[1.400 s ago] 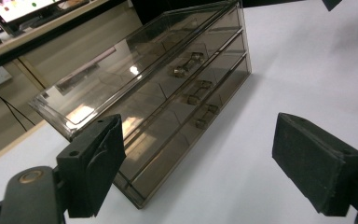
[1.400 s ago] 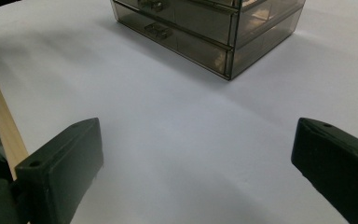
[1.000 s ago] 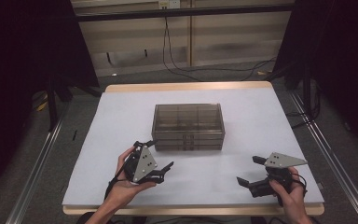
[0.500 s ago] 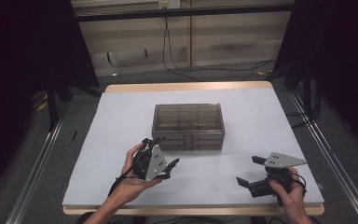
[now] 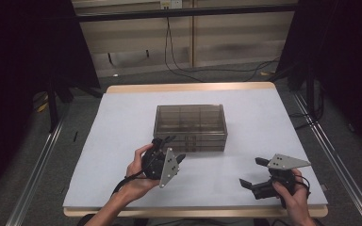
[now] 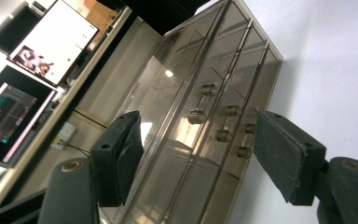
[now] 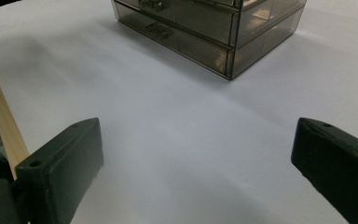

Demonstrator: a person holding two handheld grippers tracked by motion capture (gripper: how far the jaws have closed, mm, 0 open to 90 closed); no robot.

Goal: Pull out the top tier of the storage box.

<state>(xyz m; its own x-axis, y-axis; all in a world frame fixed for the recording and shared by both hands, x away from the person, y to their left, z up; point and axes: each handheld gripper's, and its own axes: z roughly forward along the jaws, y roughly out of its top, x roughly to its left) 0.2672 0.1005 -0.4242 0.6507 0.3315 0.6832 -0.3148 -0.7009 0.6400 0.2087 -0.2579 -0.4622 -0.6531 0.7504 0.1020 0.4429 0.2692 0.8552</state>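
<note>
The left gripper [image 5: 173, 149] has moved toward one o'clock, closer to the drawer box [image 5: 191, 126], and rolled so its grey plate [image 5: 168, 167] faces five o'clock. Its jaws have just been closing, with nothing between them.

Dim surroundings, perhaps slightly soft focus

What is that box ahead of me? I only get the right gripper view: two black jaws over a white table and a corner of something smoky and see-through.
Observer: It is a smoky transparent plastic drawer cabinet. The left gripper view shows small knobs on its drawer fronts.
Operator: Where is the other gripper?
Observer: The left gripper is right at the cabinet's front. Its jaws have just been closing, with nothing between them yet.
Operator: And where am I?
Observer: In the high view, the right gripper is open. A hand holds it near the white table's front right corner.
</note>
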